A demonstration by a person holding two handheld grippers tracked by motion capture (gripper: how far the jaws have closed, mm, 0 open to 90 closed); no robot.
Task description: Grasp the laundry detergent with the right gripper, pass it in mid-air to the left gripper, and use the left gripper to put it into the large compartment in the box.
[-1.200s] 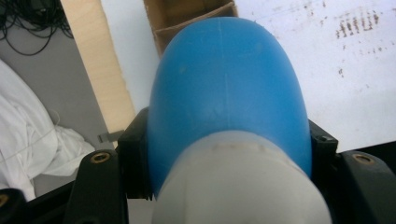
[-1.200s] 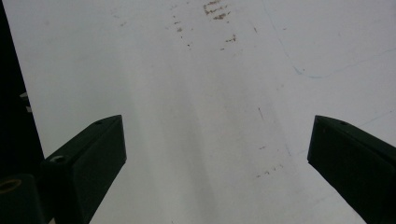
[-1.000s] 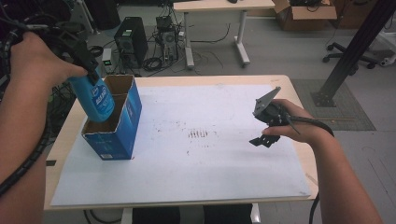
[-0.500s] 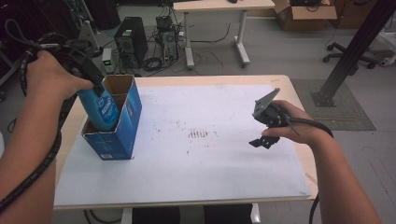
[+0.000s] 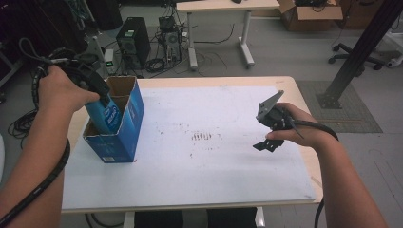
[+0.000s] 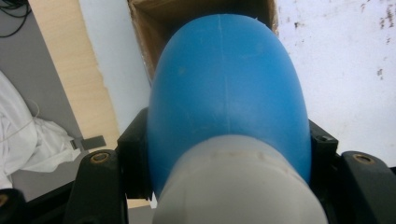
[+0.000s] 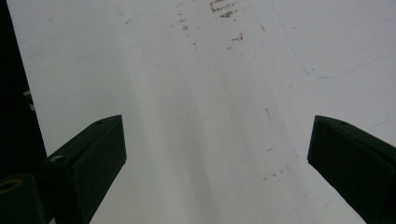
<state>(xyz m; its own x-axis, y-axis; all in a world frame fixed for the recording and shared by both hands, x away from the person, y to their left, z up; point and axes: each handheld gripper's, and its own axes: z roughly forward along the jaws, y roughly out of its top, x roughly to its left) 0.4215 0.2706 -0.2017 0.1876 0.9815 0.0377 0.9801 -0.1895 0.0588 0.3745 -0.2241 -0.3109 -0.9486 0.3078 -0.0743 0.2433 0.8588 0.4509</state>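
Blue bottle [image 6: 229,88] sits clamped between the left gripper's [image 6: 224,158] black jaws, which press its two sides just below a pale grey cap [image 6: 238,186] nearest the camera in the left gripper view. That view looks along the bottle's length: the cap end faces the lens and the rounded body points away and down into the brown mouth of the carton [image 6: 154,28]. The high view adds what this one cannot: the bottle [image 5: 108,116] carries a white label and leans, its lower end already inside the blue cardboard box [image 5: 127,133], its upper end tilted toward the left hand [image 5: 62,90]. The box stands open-topped at the left side of the white table top [image 5: 190,171].

In the right gripper view the right gripper [image 7: 215,154] has its jaws spread wide with nothing between them, above bare white surface flecked with dark scuffs [image 7: 224,9]. The high view places that gripper [image 5: 268,137] well apart from the box, at the table's right side.

Beyond the table lie a computer tower [image 5: 134,40], tangled cables and another desk [image 5: 223,7].
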